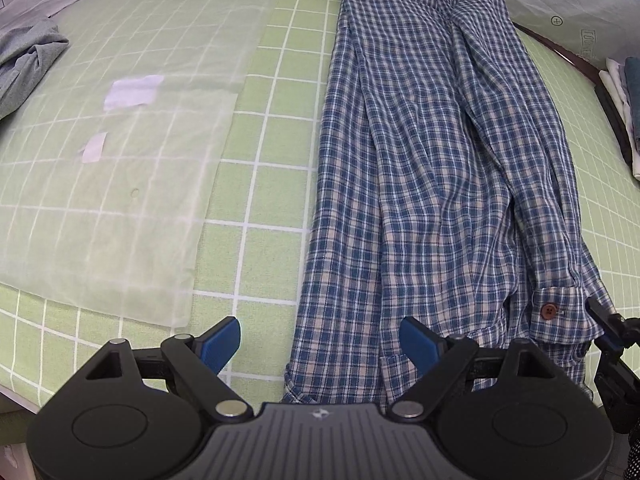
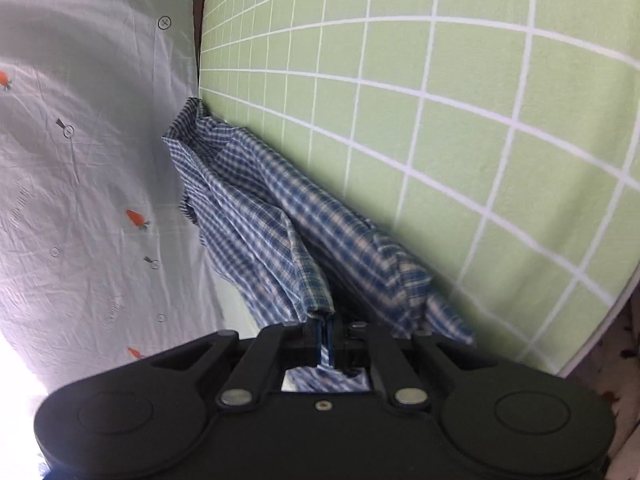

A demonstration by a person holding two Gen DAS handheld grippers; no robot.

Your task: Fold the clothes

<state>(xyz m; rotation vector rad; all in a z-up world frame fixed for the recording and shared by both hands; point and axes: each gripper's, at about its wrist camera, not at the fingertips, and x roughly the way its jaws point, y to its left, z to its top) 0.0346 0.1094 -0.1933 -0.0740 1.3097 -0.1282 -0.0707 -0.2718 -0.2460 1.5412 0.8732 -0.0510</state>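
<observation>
**Plaid shirt lies lengthwise on the green grid sheet, one edge pinched by the right gripper**

A blue-and-white plaid shirt (image 1: 420, 184) lies stretched along a green sheet with a white grid (image 1: 276, 148). In the left wrist view it runs from the top of the frame to the bottom, right of centre, and its long sleeve (image 1: 532, 184) is folded in over the body. The sleeve's cuff (image 1: 560, 312) lies near the lower right and carries a reddish-brown button (image 1: 548, 311).

The left gripper (image 1: 320, 344) points steeply down above the shirt's near left edge. Its blue pads (image 1: 222, 344) stand wide apart and nothing is held between them; one finger is over bare sheet, the other over plaid cloth.

The right gripper (image 2: 325, 334) is clenched on a fold of the shirt's fabric (image 2: 312, 280). In the right wrist view the cloth runs up and away from the closed fingertips in a bunched ridge. In the left wrist view the same gripper (image 1: 612, 332) shows at the far right edge, just beside the cuff.

A translucent plastic sheet (image 1: 120, 160) lies flat on the green sheet left of the shirt, with pale patches showing on it. A crumpled grey garment (image 1: 28, 60) sits at the far left edge. A stack of folded cloths (image 1: 624, 96) shows at the right edge. Beyond the green sheet lies a pale grey sheet printed with small carrots (image 2: 80, 160).
</observation>
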